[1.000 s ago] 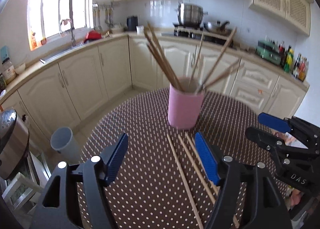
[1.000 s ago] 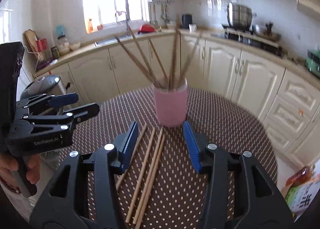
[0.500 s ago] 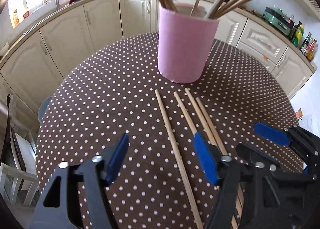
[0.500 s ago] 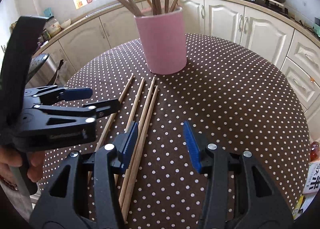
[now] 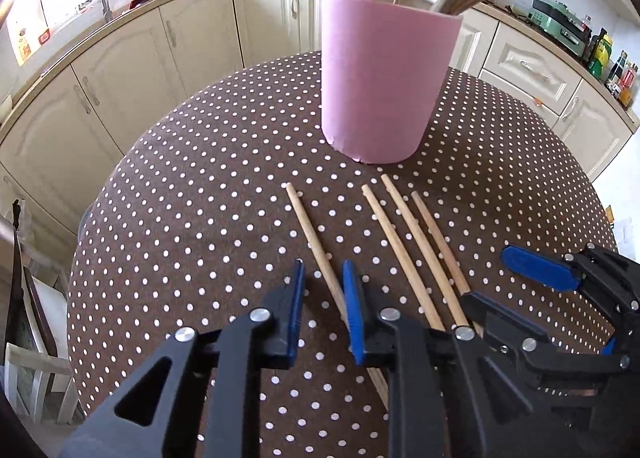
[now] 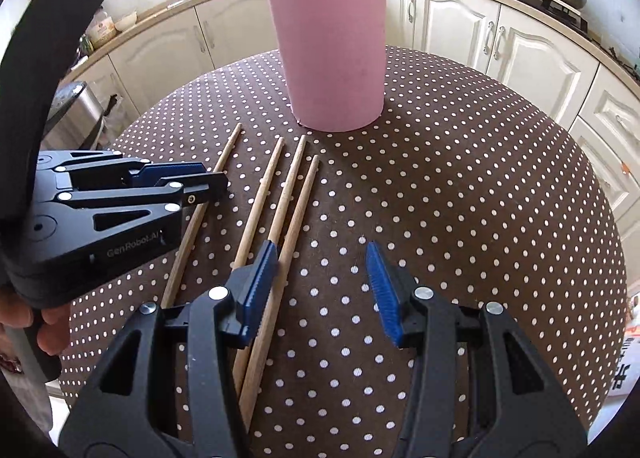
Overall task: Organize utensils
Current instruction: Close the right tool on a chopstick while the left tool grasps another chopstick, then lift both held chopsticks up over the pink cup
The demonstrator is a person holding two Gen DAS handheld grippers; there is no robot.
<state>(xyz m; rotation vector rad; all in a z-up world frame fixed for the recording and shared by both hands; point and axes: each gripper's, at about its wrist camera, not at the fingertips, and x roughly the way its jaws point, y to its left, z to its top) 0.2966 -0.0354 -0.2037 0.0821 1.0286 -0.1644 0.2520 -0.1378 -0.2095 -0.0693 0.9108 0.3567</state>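
Between the narrowed blue pads of the left gripper [image 5: 323, 290] a single chopstick [image 5: 316, 246] is straddled; the jaws are closing on it, and a thin gap can be seen on the left pad's side, so it is not yet pinched. This stick lies flat on the dotted table [image 5: 180, 218], apart from the others. Just to the right of that gripper, three more chopsticks [image 5: 404, 242] are laid nearly parallel, close together.

The right gripper [image 6: 322, 264] is held half spread, its jaws also closing. Nothing is seen between its pads: its left pad sits over the rightmost of the three sticks, and bare cloth lies in the gap.

For a clean pick, the left closing should be finished with the pads low against the cloth, so the round stick is not squeezed out upward; a grasp nearer mid-length would likely keep it from tipping when lifted. The right gripper would probably need to be shifted to its left before closing, so that one stick alone is caught rather than pushed against its neighbours.

Farther ahead of both grippers, beyond the stick tips, the pink cup [image 5: 384, 86] is stood upright, already holding many sticks fanned outward; a gap among them should be aimed for.
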